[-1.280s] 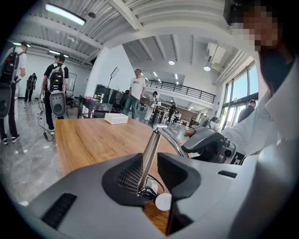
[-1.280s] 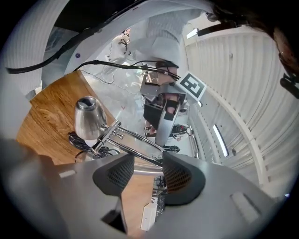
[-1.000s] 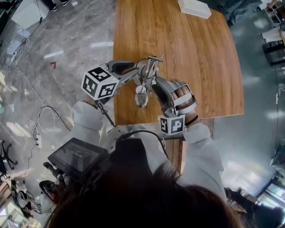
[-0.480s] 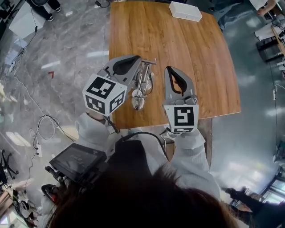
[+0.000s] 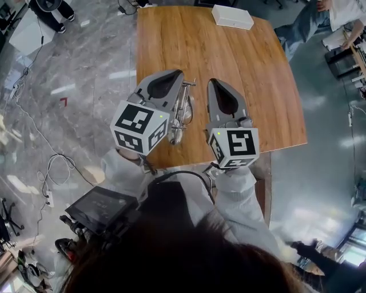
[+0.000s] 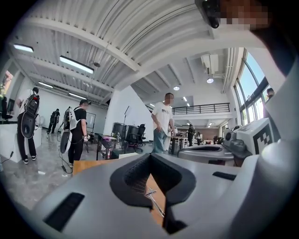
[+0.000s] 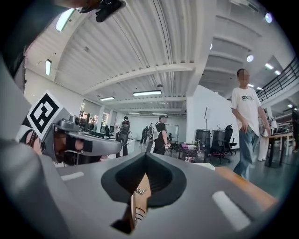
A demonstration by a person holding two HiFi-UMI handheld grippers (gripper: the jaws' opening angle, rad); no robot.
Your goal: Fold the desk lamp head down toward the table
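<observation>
Lamp [image 5: 176, 135] between left claw [image 5: 177, 75], right claw [image 5: 214, 83]

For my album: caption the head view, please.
Both shut, the grey left gripper and right gripper hover over a silver metal desk lamp on a brown wooden table.

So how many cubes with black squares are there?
2. One cube sits on the left gripper, the other cube on the right gripper. None seems hidden.

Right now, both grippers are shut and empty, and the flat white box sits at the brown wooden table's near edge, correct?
No. The head view shows the flat white box at the brown wooden table's far edge. The left gripper and right gripper are indeed shut and empty.
</observation>
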